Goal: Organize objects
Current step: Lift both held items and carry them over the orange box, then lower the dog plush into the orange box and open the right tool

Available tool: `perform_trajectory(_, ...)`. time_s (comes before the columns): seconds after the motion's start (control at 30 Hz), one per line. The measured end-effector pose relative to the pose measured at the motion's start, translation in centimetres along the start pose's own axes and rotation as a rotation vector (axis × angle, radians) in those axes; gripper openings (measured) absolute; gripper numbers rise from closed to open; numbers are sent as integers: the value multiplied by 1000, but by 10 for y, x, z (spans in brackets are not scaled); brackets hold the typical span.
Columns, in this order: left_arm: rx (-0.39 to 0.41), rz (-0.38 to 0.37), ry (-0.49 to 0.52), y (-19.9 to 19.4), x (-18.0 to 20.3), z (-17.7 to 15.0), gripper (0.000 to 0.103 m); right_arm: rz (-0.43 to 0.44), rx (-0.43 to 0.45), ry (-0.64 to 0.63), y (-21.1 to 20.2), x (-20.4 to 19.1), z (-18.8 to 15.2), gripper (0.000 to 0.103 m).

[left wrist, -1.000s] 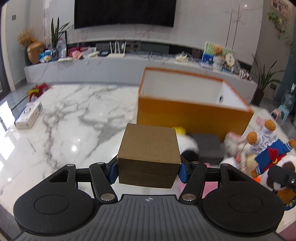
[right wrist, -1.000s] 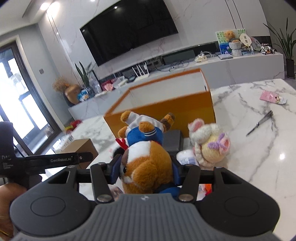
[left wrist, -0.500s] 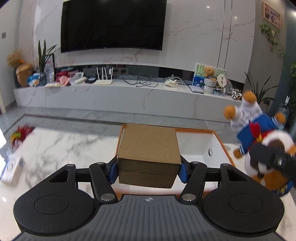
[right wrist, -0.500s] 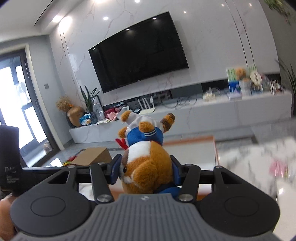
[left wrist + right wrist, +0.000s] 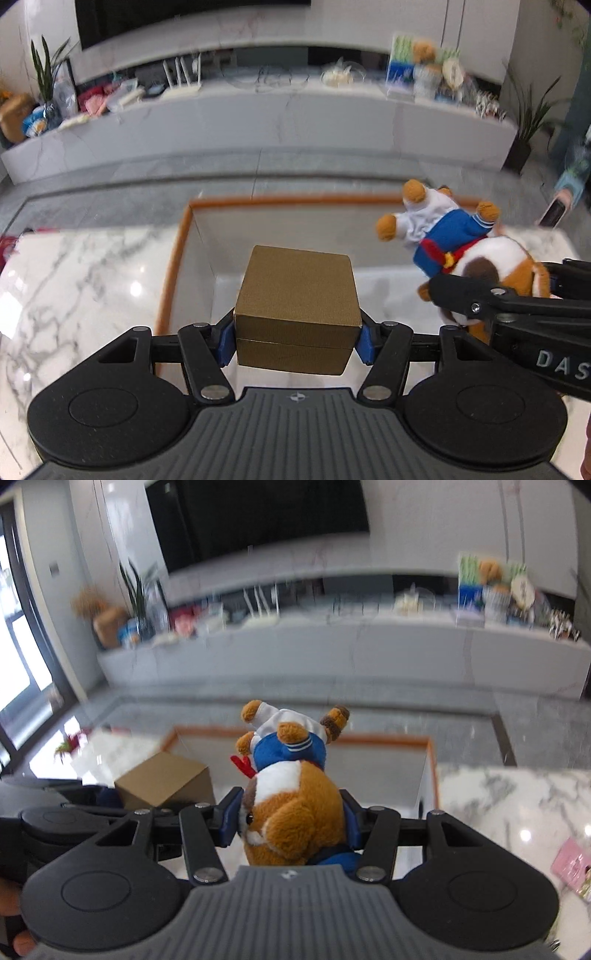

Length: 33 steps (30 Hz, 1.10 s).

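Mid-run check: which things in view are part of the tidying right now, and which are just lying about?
In play:
- gold box, held by left gripper
- plush toy in blue sailor top, held by right gripper
- orange-rimmed storage box below both

Lying about:
- pink packet on marble table
- clutter on TV console

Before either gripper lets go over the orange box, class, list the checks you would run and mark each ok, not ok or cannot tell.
1. Left gripper clamps the gold box: ok.
2. Right gripper clamps the plush bear: ok.
3. Gold box above the orange box opening: ok.
4. Bear above the opening: ok.
5. Floor of the orange box free below: cannot tell, partly hidden.
6. Grippers apart from each other: ok.
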<state>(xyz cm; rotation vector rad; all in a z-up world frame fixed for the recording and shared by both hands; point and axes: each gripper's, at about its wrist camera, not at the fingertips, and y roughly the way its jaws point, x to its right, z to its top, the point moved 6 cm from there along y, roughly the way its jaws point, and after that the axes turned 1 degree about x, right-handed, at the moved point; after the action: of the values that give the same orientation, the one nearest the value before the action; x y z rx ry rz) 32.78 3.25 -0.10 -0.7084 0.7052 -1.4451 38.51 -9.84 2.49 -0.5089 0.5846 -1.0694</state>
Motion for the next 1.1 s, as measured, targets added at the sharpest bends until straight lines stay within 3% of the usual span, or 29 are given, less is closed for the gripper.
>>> perform_trajectory(0.23,-102,24,32,24,-2,-23,70,-25,-159,-18,34,5,-31,55)
perform_trajectory(0.73,-250,-12,-36,32,-18,-59,70,-84,-294,-10,36,6,-68,53)
perform_trajectory(1.1,-258,-30,-19,17,-19,-79,70,-105,-292,-3,3,0,-95,53)
